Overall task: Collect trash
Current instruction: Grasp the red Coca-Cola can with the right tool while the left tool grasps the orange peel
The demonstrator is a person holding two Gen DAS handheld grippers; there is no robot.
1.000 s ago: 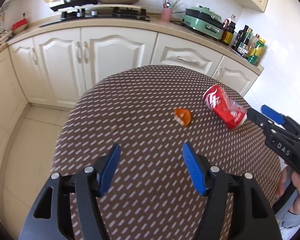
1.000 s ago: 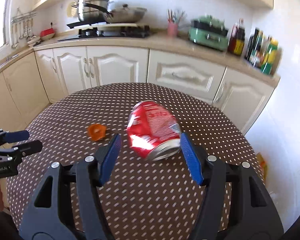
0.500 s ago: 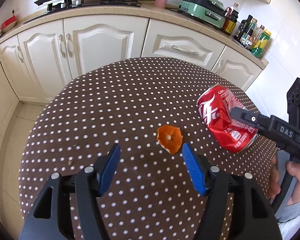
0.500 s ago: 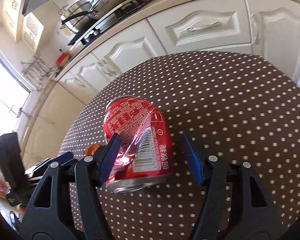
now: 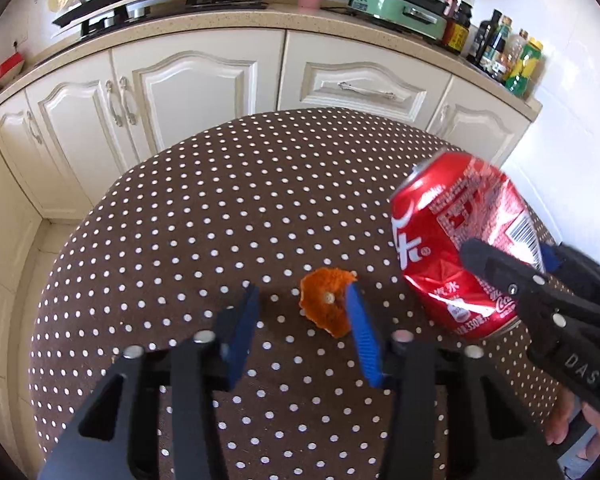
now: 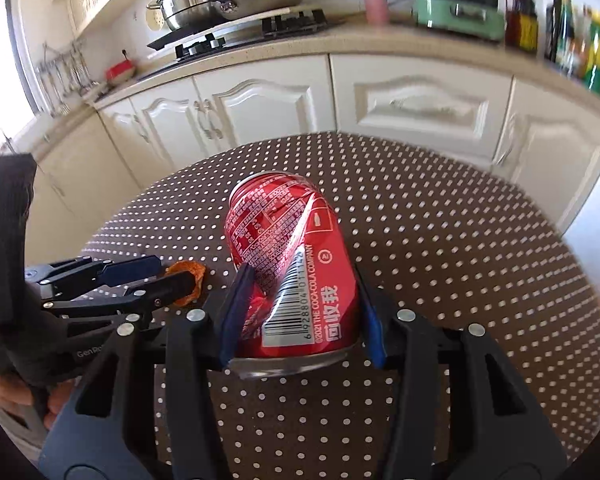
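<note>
While your right gripper [image 6: 300, 312] clamps the dented red can [image 6: 296, 272] above the dotted table [image 5: 180, 240], your left gripper [image 5: 300, 326] gapes wide around the orange peel [image 5: 326, 304], which sits against its right finger; shift slightly right before closing.

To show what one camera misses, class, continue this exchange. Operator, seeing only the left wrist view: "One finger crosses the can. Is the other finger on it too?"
Observer: Yes. The right wrist view shows the right gripper with both blue pads pressed against the sides of the red can.
Operator: Is it gripped at the middle?
Observer: No, on the near half. The pads reach down to the silver rim facing that camera, on either side of the barcode.
</note>
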